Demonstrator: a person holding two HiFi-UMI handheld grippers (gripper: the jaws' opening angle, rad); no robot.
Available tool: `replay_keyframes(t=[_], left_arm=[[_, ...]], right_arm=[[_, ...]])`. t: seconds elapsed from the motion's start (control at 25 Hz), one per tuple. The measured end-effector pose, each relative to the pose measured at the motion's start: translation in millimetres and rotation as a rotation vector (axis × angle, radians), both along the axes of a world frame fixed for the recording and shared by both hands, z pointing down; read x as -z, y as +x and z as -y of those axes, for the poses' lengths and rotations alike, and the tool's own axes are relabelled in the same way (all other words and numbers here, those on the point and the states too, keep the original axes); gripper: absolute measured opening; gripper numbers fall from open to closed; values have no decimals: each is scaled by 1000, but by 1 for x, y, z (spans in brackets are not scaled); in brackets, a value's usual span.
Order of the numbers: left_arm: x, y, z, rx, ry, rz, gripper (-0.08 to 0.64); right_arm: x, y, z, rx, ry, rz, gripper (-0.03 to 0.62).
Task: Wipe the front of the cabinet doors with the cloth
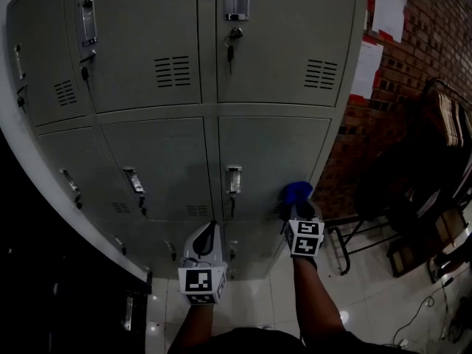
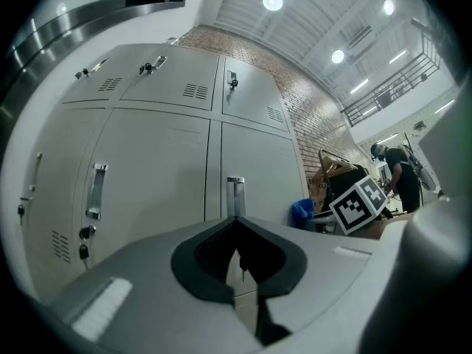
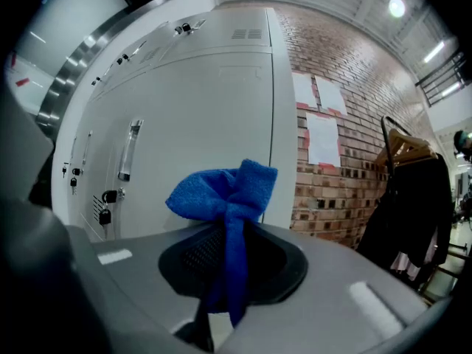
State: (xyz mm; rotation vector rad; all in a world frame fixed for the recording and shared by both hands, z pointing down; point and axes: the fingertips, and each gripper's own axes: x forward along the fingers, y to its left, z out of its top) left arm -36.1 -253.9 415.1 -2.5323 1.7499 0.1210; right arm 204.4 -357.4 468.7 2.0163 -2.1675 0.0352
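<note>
In the head view we face a grey cabinet [image 1: 273, 153] of locker doors, each with a handle and a vent. Our left gripper [image 1: 209, 236] is low in front of the bottom row of doors. Our right gripper [image 1: 296, 206] is up by the right-hand column, and the blue cloth [image 1: 297, 191] bunches at its tip, close to the lower part of the middle-row door. A brick wall [image 1: 435, 28] with paper sheets stands to the right.

In the left gripper view the left gripper [image 2: 236, 265] has its jaws drawn together, with nothing between them. The cabinet doors [image 2: 155, 168] lie beyond, and the cloth [image 2: 302, 211] shows off to the right.

In the right gripper view the right gripper [image 3: 225, 260] is clamped on the cloth [image 3: 225, 194], which spreads into a knot-like bunch above the jaws. The door [image 3: 199, 116] is just behind it; we cannot tell if they touch.
</note>
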Motion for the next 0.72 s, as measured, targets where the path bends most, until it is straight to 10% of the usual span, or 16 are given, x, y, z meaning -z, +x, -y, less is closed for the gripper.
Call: replay_keyframes(t=[0.72], left_arm=[[-8, 19, -1, 0, -14, 13, 17]], right_arm=[[-51, 19, -7, 4, -92, 23, 67]])
